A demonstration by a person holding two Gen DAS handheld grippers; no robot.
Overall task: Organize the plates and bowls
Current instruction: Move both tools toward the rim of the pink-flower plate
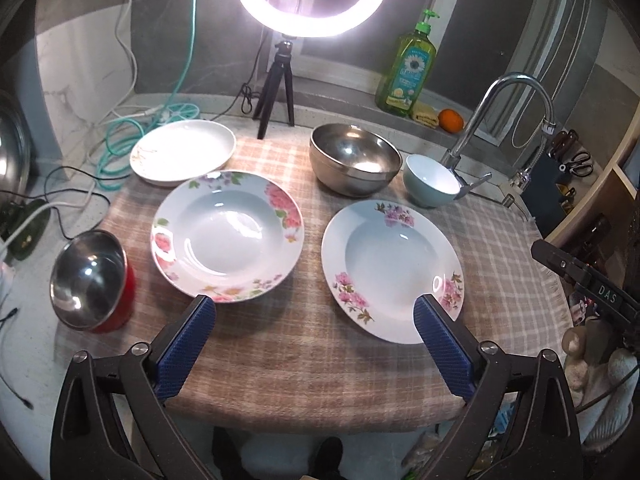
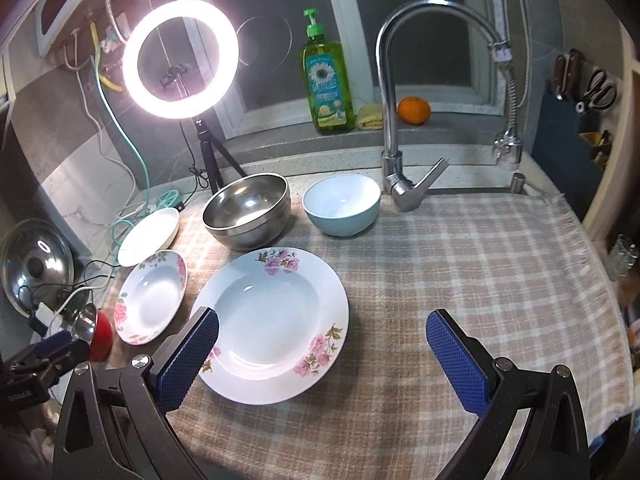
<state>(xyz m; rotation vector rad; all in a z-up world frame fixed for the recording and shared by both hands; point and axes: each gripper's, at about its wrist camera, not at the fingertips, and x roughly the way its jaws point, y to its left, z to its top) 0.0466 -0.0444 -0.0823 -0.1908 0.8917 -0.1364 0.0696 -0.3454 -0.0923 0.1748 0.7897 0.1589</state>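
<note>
Left wrist view shows the left gripper (image 1: 314, 316) with its blue pads spread wide and empty, hovering over the near edge of the checked cloth (image 1: 304, 364), one pad low beside the rose-rimmed plate (image 1: 227, 236) and the other overlapping the near rim of the purple-flowered plate (image 1: 392, 270). Right wrist view shows the right gripper (image 2: 322, 334) likewise wide apart and holding nothing, its left pad over the edge of the same purple-flowered plate and its right pad above bare cloth. Beyond the plates sit a plain white plate (image 1: 183, 152), a large steel bowl (image 1: 354, 158) and a pale blue bowl (image 1: 430, 180) close to the faucet (image 2: 394, 120); a red bowl with a steel lining (image 1: 94, 280) lies tipped on its side at the cloth's left edge. Nothing appears stacked yet. The likely trouble is grip: glazed rims are thin and slick, so a shallow pinch could let a plate pivot and drop onto its neighbour, chipping both. Dragging could bunch the cloth and shift the dishes. The tipped red bowl may roll off toward the cables (image 1: 120, 140), and a wide swing near the blue bowl risks knocking the faucet lever.
</note>
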